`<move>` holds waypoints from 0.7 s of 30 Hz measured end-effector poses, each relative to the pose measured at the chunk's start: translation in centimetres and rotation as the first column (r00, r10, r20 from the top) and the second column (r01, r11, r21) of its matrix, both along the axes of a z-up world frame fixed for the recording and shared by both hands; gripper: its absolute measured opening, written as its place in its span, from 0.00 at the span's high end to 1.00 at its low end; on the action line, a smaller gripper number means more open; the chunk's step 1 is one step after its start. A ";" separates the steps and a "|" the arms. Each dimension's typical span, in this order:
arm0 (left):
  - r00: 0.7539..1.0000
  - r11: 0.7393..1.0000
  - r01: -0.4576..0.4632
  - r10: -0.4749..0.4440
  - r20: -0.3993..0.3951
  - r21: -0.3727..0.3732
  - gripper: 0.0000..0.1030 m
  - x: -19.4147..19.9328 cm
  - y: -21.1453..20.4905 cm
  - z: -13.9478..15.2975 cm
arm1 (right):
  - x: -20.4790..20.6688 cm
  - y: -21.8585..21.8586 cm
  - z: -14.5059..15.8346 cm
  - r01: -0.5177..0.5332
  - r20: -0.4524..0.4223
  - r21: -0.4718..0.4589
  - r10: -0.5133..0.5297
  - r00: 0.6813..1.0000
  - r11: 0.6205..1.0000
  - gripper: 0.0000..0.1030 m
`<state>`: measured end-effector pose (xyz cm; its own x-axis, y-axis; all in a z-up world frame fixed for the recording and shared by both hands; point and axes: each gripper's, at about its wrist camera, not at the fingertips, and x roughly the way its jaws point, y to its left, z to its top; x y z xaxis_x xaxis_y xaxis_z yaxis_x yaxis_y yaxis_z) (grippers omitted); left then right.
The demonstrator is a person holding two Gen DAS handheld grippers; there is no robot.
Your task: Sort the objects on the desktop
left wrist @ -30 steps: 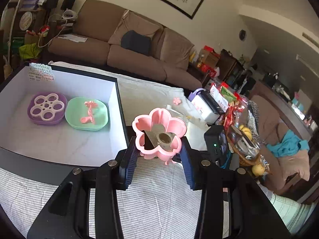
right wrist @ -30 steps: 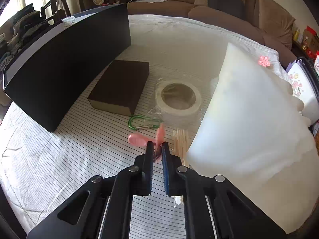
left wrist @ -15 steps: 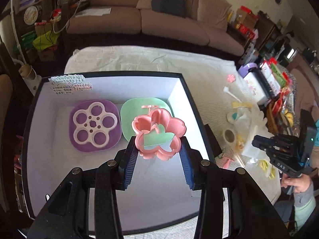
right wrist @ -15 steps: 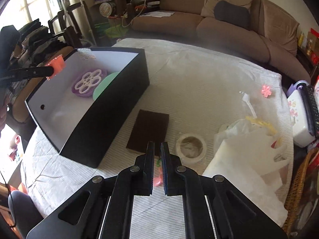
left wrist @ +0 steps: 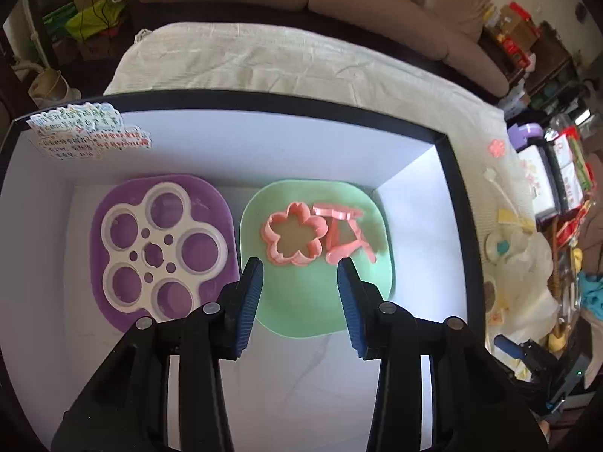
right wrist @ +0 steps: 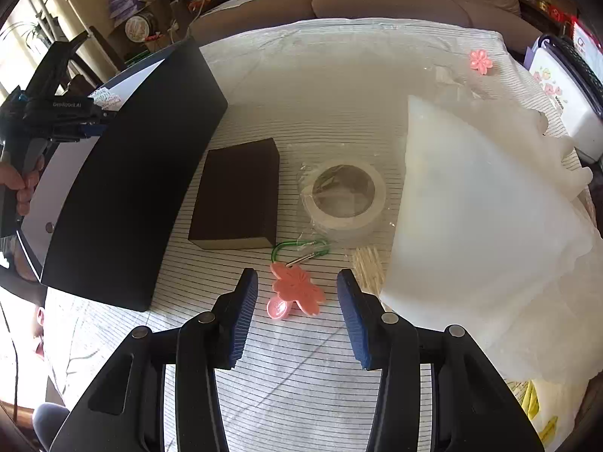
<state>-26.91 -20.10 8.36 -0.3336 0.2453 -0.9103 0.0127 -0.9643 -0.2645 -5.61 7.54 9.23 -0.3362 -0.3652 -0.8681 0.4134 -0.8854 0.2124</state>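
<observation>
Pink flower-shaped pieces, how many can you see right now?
3 clearly: a pink flower cutter on the green plate, a flat flower piece between the right gripper fingers, a small flower far across the tablecloth. Others may be hidden.

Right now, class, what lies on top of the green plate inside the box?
On the green plate lie a pink flower-shaped cutter and, beside it, other pink pieces. The plate surface beneath those pieces is covered.

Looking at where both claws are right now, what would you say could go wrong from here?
1. The right claw is open around the pink flower piece, which lies flat on the cloth; its fingers may slip off or pinch the cloth.
2. The green carabiner touches the flower and could be dragged along.
3. The open left claw might nudge the flower cutter on the green plate when retreating.
</observation>
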 end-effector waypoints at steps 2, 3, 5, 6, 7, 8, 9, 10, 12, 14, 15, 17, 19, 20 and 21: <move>0.998 1.000 -0.018 0.018 -0.056 0.004 0.57 1.2 -0.4 1.9 | -0.1 0.6 -0.2 0.021 0.011 -0.026 -0.021 1.000 0.999 0.55; 0.994 0.999 -0.024 0.026 -0.108 0.021 0.50 2.6 -0.4 3.2 | -0.2 0.9 -0.2 0.032 0.014 -0.037 -0.031 0.999 0.999 0.55; 0.973 0.997 -0.027 0.042 -0.225 0.070 0.35 5.9 -0.3 6.0 | -0.1 1.4 -0.5 0.056 0.023 -0.053 -0.055 0.998 0.997 0.55; 0.959 0.997 -0.019 0.039 -0.280 0.076 0.28 8.0 0.2 7.3 | 0.1 1.7 -0.7 0.074 0.035 -0.072 -0.071 0.997 0.995 0.54; 0.943 0.997 -0.001 0.028 -0.333 0.079 0.27 10.3 1.1 8.4 | 0.2 1.9 -0.9 0.091 0.048 -0.091 -0.087 0.995 0.992 0.54; 0.927 0.996 0.026 0.007 -0.375 0.084 0.27 12.3 2.1 9.2 | 0.4 2.1 -1.0 0.104 0.059 -0.108 -0.098 0.993 0.989 0.54; 0.914 0.995 0.054 -0.013 -0.404 0.089 0.19 14.4 3.3 9.7 | 0.5 2.2 -1.2 0.117 0.068 -0.120 -0.110 0.992 0.986 0.54; 0.905 0.994 0.067 -0.023 -0.424 0.090 0.15 15.9 4.5 10.1 | 0.7 2.2 -1.4 0.131 0.081 -0.124 -0.121 0.989 0.984 0.54; 0.885 0.991 0.084 -0.025 -0.464 0.107 0.13 19.1 6.7 10.2 | 0.7 2.2 -1.9 0.158 0.106 -0.133 -0.144 0.984 0.979 0.54; 0.870 0.994 0.075 -0.024 -0.492 0.085 0.12 21.4 8.4 9.9 | 0.5 2.4 -2.3 0.196 0.135 -0.158 -0.175 0.975 0.968 0.54; 0.863 0.994 0.069 -0.017 -0.506 0.085 0.12 22.2 9.0 9.5 | 0.4 2.4 -2.4 0.215 0.137 -0.166 -0.193 0.972 0.962 0.54; 0.861 0.988 0.059 0.024 -0.509 0.146 0.12 22.7 9.1 8.9 | 0.0 2.2 -3.0 0.254 0.136 -0.163 -0.233 0.963 0.953 0.52; 0.873 0.979 0.037 0.066 -0.483 0.201 0.12 22.4 8.6 8.0 | -0.3 2.2 -3.6 0.292 0.148 -0.191 -0.267 0.952 0.937 0.50; 0.874 0.976 0.032 0.077 -0.479 0.215 0.12 22.2 8.3 7.7 | -0.4 2.3 -3.5 0.312 0.139 -0.201 -0.288 0.947 0.929 0.50; 0.872 0.977 0.024 0.084 -0.482 0.213 0.12 22.1 8.0 7.5 | -0.5 2.2 -3.5 0.323 0.135 -0.199 -0.300 0.944 0.925 0.50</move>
